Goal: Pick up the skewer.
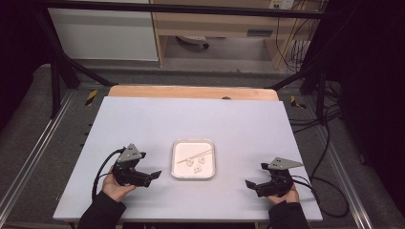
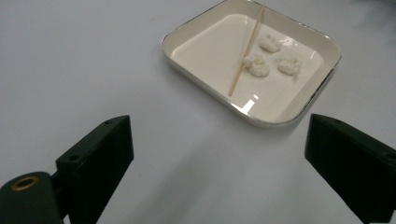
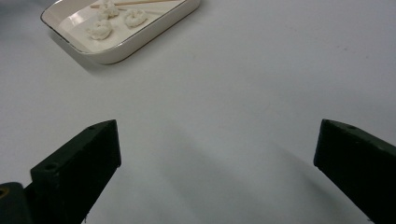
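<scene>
Both grippers rest low on the pale table (image 1: 143, 119), one on each side of the white tray (image 1: 177, 147): your left gripper (image 1: 155, 174) sits just beside the tray's left edge, your right gripper (image 1: 250, 183) farther off to its right, and each has its jaws spread wide with nothing between them. Inside the tray lie a thin wooden skewer (image 2: 246, 50) and three small white lumps (image 2: 257, 65), the skewer slanting across the tray with its far end up on the rim. To start well, you would likely bring the nearer left gripper in over the low wall, line one jaw on either side of the skewer, and close gently near its middle so it does not pivot or flick the lumps. From the right gripper view, the tray (image 3: 140, 39) lies ahead and to the upper left, well apart from the open jaws.
</scene>
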### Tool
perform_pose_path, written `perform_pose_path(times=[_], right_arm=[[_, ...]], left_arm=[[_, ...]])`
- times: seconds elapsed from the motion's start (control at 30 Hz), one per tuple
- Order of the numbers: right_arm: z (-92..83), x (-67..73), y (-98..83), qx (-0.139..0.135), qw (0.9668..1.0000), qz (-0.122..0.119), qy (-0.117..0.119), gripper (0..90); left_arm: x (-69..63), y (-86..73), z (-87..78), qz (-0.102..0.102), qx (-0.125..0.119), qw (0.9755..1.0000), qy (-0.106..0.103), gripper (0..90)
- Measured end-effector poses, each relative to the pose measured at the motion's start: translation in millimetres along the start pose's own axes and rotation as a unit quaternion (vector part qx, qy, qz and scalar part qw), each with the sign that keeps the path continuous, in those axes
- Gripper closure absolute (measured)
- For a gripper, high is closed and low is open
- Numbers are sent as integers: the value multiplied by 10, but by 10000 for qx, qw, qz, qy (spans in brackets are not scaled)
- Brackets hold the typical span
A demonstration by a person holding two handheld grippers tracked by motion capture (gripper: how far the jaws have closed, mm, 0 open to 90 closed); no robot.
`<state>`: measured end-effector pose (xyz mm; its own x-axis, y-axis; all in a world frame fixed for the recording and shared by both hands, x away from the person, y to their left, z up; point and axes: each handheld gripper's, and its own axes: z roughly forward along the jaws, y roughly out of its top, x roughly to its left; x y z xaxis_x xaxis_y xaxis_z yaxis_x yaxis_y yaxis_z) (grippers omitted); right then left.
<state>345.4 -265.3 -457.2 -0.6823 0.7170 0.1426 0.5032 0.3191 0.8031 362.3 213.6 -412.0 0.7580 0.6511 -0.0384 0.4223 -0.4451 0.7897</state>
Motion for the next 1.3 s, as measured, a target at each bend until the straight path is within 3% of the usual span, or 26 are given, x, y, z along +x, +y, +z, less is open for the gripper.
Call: perform_pose_path(times=[0.3, 0.57, 1.07, 1.3], right_arm=[[0, 1, 1, 7, 10000, -22, -5, 13], [4, 1, 0, 15, 10000, -24, -12, 13], [7, 1, 0, 33, 10000, -50, 0, 13], [5, 1, 0, 12, 10000, -47, 4, 13]], left_arm=[[-111, 228, 194, 161, 143, 9997, -63, 137], [-149, 378, 438, 213, 336, 9992, -73, 295], [-167, 480, 802, 232, 741, 9969, -157, 566], [-201, 486, 942, 453, 896, 9949, -122, 660]])
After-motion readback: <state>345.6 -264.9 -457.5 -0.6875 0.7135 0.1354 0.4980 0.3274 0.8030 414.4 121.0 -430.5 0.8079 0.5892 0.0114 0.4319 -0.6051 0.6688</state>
